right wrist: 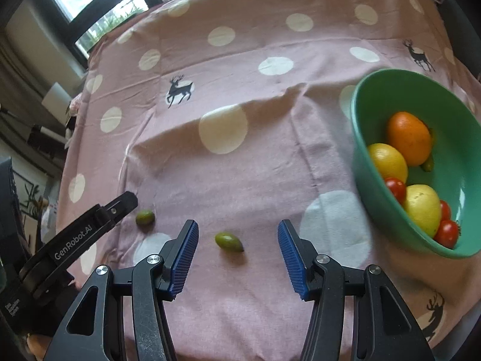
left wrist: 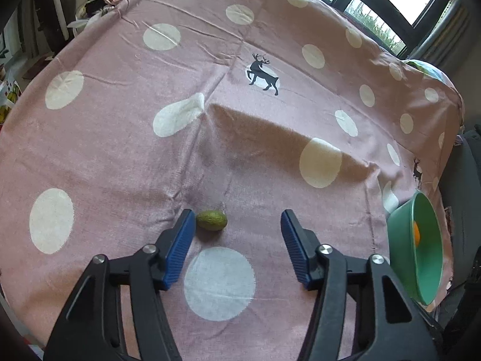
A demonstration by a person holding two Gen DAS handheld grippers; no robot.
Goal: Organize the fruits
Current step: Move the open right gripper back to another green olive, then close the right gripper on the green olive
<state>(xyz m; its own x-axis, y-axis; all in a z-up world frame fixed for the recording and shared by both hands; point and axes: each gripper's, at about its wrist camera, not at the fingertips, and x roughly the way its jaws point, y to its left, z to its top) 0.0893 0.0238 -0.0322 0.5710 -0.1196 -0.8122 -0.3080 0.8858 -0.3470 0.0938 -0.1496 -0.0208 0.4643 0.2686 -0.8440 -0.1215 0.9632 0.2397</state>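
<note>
In the green plastic bowl (right wrist: 375, 180) most fruit's sorted; two small green oval fruits (right wrist: 229, 241) wait on your surface, both claws (right wrist: 237, 239) gaping, empty

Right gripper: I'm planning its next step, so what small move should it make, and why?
Probably ease the right gripper forward and down around the small green fruit, then close. Its jaws are open, the fruit lies on the cloth between the fingertips, and the other fruits already sit in the green bowl.
</note>
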